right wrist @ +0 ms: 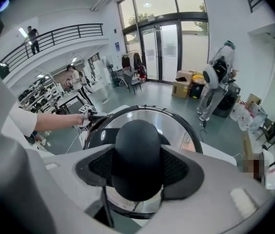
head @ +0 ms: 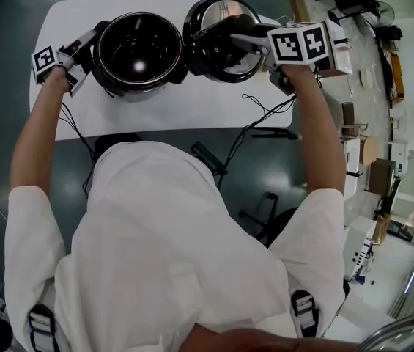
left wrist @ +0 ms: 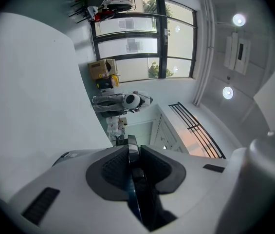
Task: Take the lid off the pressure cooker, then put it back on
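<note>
Gripping the domed black knob [right wrist: 137, 152], the right gripper [head: 242, 41] held the round steel-lined black lid [head: 221, 13] aloft beside the open black pressure cooker pot [head: 130, 86]; the left gripper [head: 89, 44] pinched its thin side handle [left wrist: 132, 157]. That lid could swing and clip the rim if the knob slipped.

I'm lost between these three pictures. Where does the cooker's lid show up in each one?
Head view: the lid is top centre-right, held beside the open pot by the right gripper.
Left gripper view: not in it.
Right gripper view: dead centre, its black knob between the jaws.
Shared landmark: the left gripper, clamped on the pot's handle, shows in all three views.
</note>
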A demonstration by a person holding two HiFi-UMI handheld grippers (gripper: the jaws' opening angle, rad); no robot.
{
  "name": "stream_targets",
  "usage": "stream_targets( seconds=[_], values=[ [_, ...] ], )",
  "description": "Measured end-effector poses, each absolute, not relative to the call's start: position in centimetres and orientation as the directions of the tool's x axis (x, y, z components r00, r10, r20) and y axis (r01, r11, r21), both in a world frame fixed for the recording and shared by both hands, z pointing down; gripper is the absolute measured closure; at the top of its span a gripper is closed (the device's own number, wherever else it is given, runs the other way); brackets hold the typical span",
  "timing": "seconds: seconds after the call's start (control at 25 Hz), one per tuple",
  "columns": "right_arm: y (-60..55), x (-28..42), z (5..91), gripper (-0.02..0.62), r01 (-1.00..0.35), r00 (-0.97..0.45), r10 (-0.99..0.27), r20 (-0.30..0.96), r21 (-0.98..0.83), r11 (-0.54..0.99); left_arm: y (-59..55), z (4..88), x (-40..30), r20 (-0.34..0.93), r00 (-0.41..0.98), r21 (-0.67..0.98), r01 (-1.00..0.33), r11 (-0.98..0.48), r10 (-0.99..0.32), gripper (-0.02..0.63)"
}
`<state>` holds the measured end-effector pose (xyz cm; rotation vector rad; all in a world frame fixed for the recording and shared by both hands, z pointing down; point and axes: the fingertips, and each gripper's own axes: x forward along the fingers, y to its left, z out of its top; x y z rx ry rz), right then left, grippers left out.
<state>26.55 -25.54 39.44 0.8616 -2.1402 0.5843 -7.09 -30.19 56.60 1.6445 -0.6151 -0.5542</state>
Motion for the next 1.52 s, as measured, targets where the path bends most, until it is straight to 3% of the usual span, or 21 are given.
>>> stream_targets(
  seconds=[0.32,0.64,1.52],
  values=[
    [-26.2,14.8,39.0,0.314,-0.608,-0.543,-0.28,0.792,-0.14,0.782,-30.3,57.1,-7.1,-0.015,0.758,0.987,-0.093,-0.13,-0.653,0.525],
    [-26.1,7.5,41.3,0.314,-0.573,-0.525,-0.211,0.825,-0.159,0.804,-30.1,55.5,-6.8,-0.055,0.747,0.983,-0.074,-0.166,-0.663,0.525],
    [-26.1,4.6,47.9,0.314,-0.74,-0.405,-0.231,0.885,-0.168,0.652,-30.4,56.2,-6.9,-0.083,0.745,0.984,-0.042,-0.171,-0.662,0.525]
  ],
)
